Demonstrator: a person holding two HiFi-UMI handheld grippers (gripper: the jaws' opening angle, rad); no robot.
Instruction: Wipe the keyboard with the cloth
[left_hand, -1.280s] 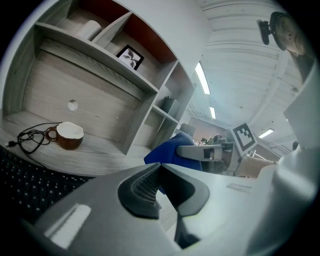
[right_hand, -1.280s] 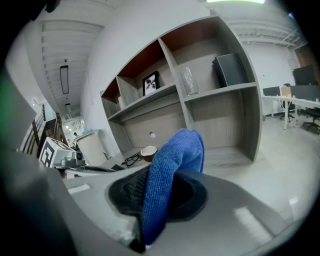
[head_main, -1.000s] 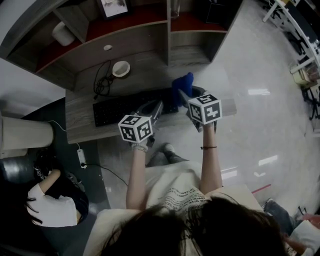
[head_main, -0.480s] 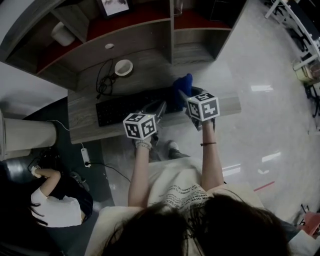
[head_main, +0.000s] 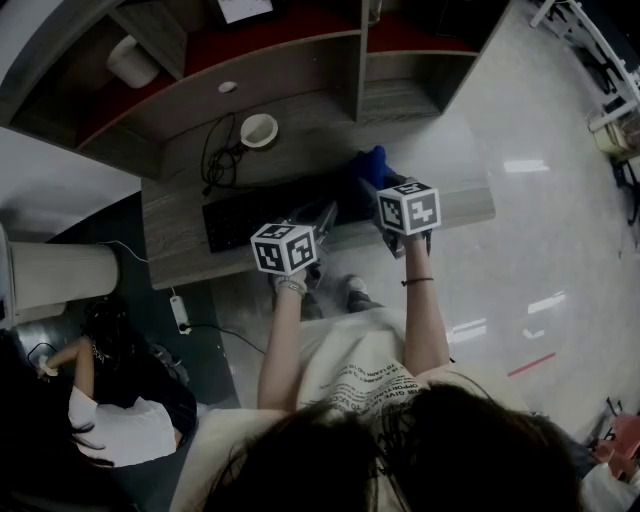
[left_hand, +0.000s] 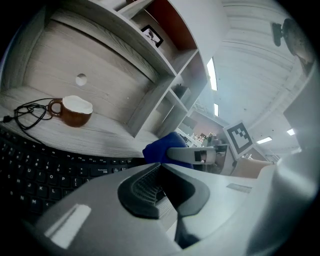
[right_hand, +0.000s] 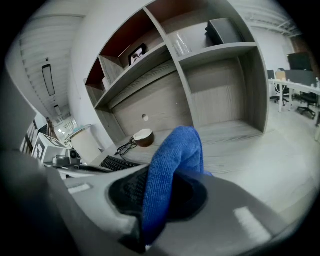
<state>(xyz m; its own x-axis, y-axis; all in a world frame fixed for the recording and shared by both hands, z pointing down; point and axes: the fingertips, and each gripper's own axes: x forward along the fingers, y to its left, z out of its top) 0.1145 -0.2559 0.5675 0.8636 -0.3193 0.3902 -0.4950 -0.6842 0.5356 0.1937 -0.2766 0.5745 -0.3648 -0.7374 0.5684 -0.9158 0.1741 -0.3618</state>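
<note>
A black keyboard (head_main: 262, 213) lies on the grey wooden desk (head_main: 180, 250). My right gripper (head_main: 369, 186) hovers over the keyboard's right end, shut on a blue cloth (head_main: 369, 163). In the right gripper view the cloth (right_hand: 173, 160) stands up in a fold between the jaws of the right gripper (right_hand: 167, 176), with the keyboard (right_hand: 116, 163) to its left. My left gripper (head_main: 326, 212) is held above the keyboard's front edge, shut with nothing in it. In the left gripper view its jaw tips (left_hand: 160, 165) meet, with the keys (left_hand: 30, 170) on the left and the cloth (left_hand: 161, 148) just beyond.
A brown cup (head_main: 259, 130) with a white inside and a coiled black cable (head_main: 218, 160) lie behind the keyboard. Shelves (head_main: 300, 60) rise at the back of the desk. A person (head_main: 110, 420) crouches on the floor at the lower left, near a power strip (head_main: 180, 312).
The head camera has shifted, so the desk sits a little further right in view. Both grippers keep about the same places over the keyboard. The crouching person has moved.
</note>
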